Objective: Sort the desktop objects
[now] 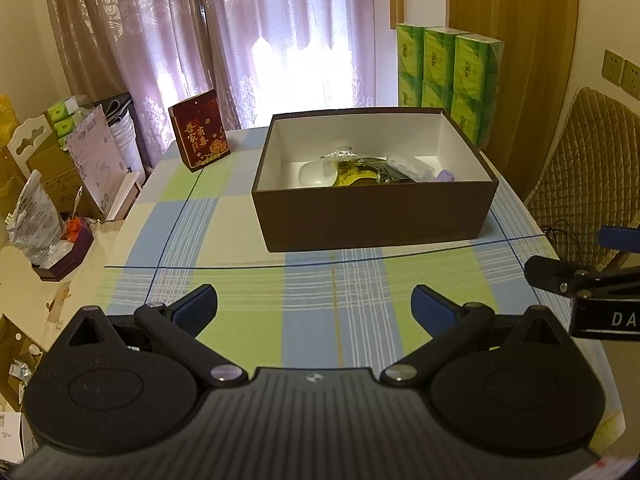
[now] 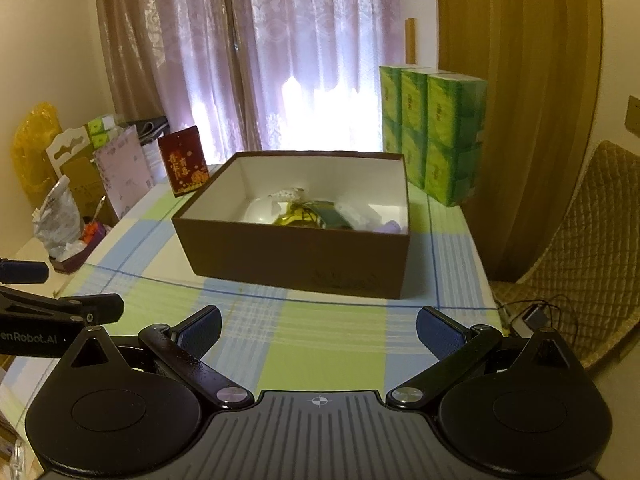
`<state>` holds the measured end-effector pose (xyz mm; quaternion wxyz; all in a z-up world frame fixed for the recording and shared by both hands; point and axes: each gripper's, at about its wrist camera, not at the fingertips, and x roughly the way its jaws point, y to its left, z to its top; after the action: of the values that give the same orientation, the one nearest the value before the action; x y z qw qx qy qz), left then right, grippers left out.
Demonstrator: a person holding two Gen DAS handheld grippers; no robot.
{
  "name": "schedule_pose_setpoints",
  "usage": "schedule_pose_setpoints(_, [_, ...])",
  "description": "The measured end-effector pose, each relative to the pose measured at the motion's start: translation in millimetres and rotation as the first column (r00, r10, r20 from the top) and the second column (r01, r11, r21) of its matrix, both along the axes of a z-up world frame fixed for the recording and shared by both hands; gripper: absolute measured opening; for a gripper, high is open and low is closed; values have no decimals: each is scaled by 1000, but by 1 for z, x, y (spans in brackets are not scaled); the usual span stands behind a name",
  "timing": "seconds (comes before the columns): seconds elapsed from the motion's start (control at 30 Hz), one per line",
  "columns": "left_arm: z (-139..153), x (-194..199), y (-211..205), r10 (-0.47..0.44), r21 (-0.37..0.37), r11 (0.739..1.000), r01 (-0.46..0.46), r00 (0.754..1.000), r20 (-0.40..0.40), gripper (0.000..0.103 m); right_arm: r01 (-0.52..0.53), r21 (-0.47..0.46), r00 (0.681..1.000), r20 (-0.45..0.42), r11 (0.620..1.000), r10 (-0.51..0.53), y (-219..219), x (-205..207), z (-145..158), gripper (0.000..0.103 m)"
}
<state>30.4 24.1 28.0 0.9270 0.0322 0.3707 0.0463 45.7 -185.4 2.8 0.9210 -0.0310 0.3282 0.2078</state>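
Both tools hang low over the near edge of the bench [image 1: 224,216], which wears a checked cloth of green, blue and cream. Seen from its own camera, the left hand-held gripper [image 1: 314,306] has its blue-padded fingers [image 1: 196,306] spread wide with nothing between them. The right hand-held gripper [image 2: 319,328] is just the same: jaws wide apart, empty, only cloth showing in the gap. Each one pokes into the edge of the other's view, so they sit side by side, near but apart.

Further back on the cloth stands a brown box [image 1: 376,212], open at the top, white inside. The sorted bits lie in it: a white rounded thing [image 1: 314,173], a yellow-green packet [image 1: 354,174], a pale wrapped item [image 1: 408,166] and something lilac [image 1: 444,177] at the right-hand corner. I cannot make out what they are.

Behind the box to the left, a dark red carton [image 1: 199,130] with gold lettering stands upright. Green tissue packs [image 1: 448,76] are stacked at the far right corner, in front of the curtains [image 1: 224,32].
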Motion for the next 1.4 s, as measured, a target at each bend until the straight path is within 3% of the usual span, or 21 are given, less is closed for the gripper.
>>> schedule_pose_setpoints(0.53, [-4, -18, -8, 21, 16, 1000, -21, 1000, -6, 102, -12, -10, 1000, -14, 1000, 12, -11, -16, -4, 101])
schedule_pose_setpoints(1.4, [-18, 5, -4, 17, 35, 999, -15, 999, -50, 102, -25, -56, 999, -41, 998, 23, 4, 9, -18, 101])
